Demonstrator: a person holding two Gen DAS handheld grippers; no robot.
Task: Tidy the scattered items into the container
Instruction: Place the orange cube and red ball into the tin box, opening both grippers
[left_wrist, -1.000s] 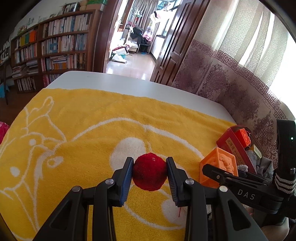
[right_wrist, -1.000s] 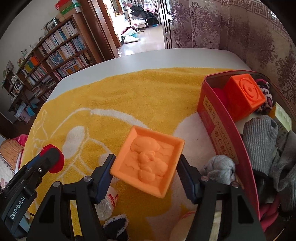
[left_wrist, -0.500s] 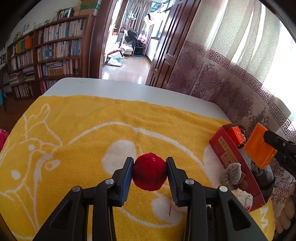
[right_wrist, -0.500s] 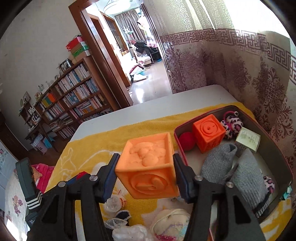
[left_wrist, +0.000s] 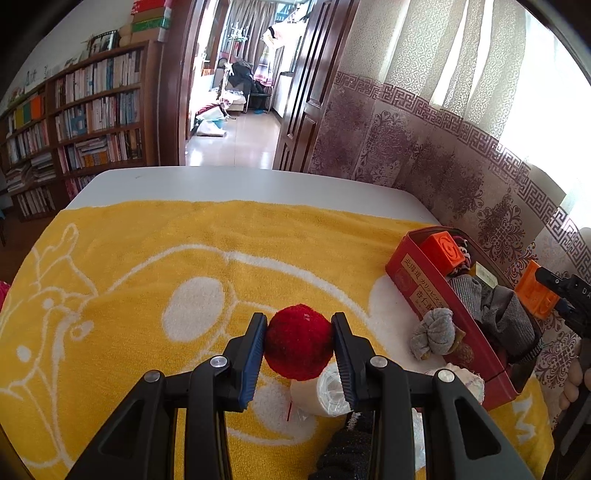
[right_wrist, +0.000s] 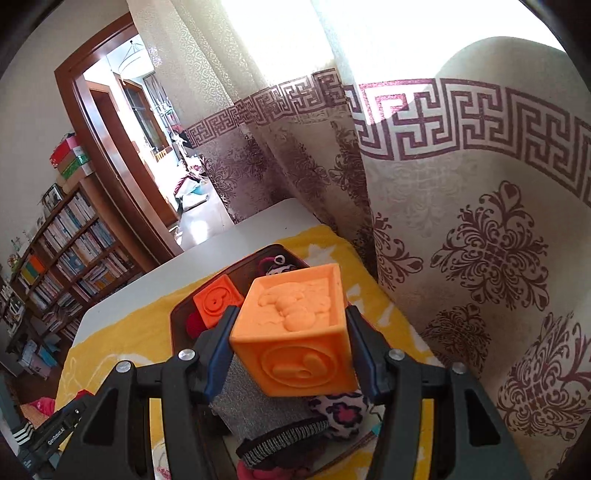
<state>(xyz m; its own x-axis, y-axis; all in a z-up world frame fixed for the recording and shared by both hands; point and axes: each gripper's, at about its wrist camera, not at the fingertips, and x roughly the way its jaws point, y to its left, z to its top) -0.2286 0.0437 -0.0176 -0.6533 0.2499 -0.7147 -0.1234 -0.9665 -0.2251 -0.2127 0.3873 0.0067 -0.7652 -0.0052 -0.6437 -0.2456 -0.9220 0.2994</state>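
Above the red tin (right_wrist: 177, 317), an orange cube (right_wrist: 295, 332) is held clamped between the pads of the right gripper (right_wrist: 291, 350); a second ago this cube was being gripped low over the yellow towel (left_wrist: 147, 266) beside the tin, and the jaws have been drawn slightly closer on it since. The cube has thus been carried up and over the container, so only its release is judged to remain. The left gripper (left_wrist: 299, 347) is kept pressed on a red pom-pom ball (left_wrist: 298, 347), raised a little above the towel, well short of the tin. Two orange cubes are counted, one already lying in the tin (right_wrist: 218, 301). One grey sock bundle (left_wrist: 434, 332) is seen outside, against the tin's wall.
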